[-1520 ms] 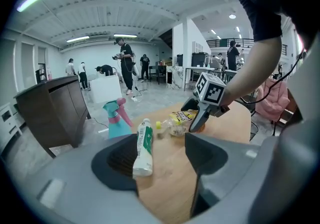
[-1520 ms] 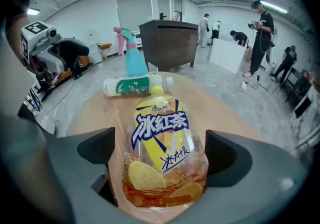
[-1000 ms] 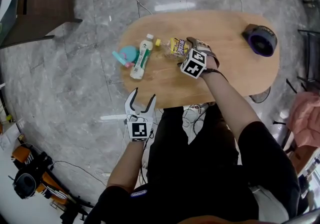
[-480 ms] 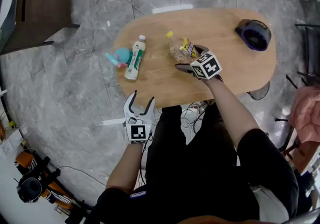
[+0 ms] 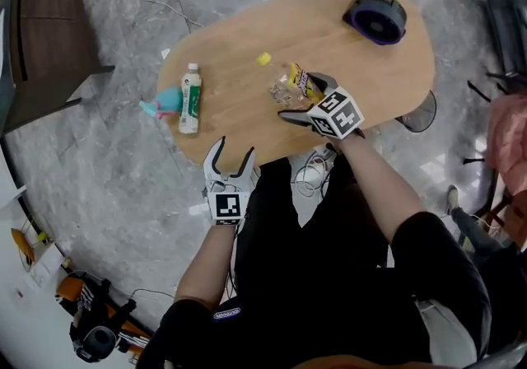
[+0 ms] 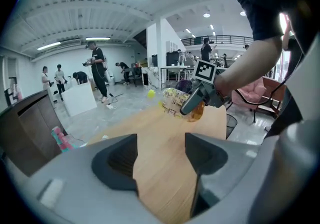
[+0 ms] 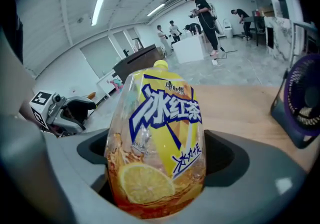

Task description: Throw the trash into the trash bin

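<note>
My right gripper (image 5: 300, 99) is shut on a clear iced-tea bottle (image 5: 288, 84) with a yellow label and yellow cap, held over the oval wooden table (image 5: 239, 71) near its front edge. In the right gripper view the bottle (image 7: 160, 138) fills the space between the jaws, cap pointing away. A white and green bottle (image 5: 190, 97) lies at the table's left end, with a teal and pink item (image 5: 160, 104) beside it at the edge. My left gripper (image 5: 229, 163) stands open and empty just off the table's front edge. It looks at the held bottle (image 6: 175, 102).
A black and purple fan (image 5: 376, 15) sits at the table's far right end. A dark wooden cabinet (image 5: 45, 38) stands on the grey marble floor to the left. Cables (image 5: 313, 174) lie on the floor by my feet. Several people stand far off in the hall.
My right gripper has drawn the iced-tea bottle back toward the table's front edge, away from the white bottle. The left gripper has hardly moved. My head has turned, so the table shifted in view.
</note>
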`<state>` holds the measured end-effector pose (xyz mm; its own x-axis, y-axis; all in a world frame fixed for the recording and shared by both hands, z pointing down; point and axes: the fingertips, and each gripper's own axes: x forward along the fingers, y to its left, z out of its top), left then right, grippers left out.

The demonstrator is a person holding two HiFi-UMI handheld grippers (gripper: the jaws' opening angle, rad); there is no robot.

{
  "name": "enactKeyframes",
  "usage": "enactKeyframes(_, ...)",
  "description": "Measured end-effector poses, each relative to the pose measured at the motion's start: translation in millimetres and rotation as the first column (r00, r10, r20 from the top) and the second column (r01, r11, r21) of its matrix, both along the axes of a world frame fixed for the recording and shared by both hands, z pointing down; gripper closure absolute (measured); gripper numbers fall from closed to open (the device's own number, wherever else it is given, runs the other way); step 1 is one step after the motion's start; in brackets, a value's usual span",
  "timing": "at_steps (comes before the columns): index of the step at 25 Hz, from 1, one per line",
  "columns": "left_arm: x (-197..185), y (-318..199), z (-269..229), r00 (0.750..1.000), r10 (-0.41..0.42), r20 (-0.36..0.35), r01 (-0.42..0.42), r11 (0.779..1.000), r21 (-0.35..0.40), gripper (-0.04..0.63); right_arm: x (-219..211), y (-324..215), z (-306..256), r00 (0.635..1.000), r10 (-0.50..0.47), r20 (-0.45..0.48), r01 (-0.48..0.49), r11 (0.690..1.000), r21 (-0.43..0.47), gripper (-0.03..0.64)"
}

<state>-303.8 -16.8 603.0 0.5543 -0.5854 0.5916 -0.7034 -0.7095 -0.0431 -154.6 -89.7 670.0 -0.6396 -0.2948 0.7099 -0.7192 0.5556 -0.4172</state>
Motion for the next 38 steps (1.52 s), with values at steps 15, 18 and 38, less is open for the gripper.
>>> enactKeyframes(15,193,13,-9,0.960,0.280,-0.008,-0.280,0.960,0.020,0.301,168,79,-55,0.965,0.243,0.099,-0.250,0.966,0.068,0.037)
enactKeyframes(18,236,17,-10,0.944,0.331,-0.001,-0.331,0.943,0.030,0.301,209,96,-58,0.949,0.293,0.117,-0.303,0.950,0.074,0.037)
enactKeyframes(38,482,83,19,0.816,0.578,0.002,-0.578,0.816,0.017,0.301,455,236,-15,0.753,0.640,0.154,-0.649,0.760,0.017,0.037)
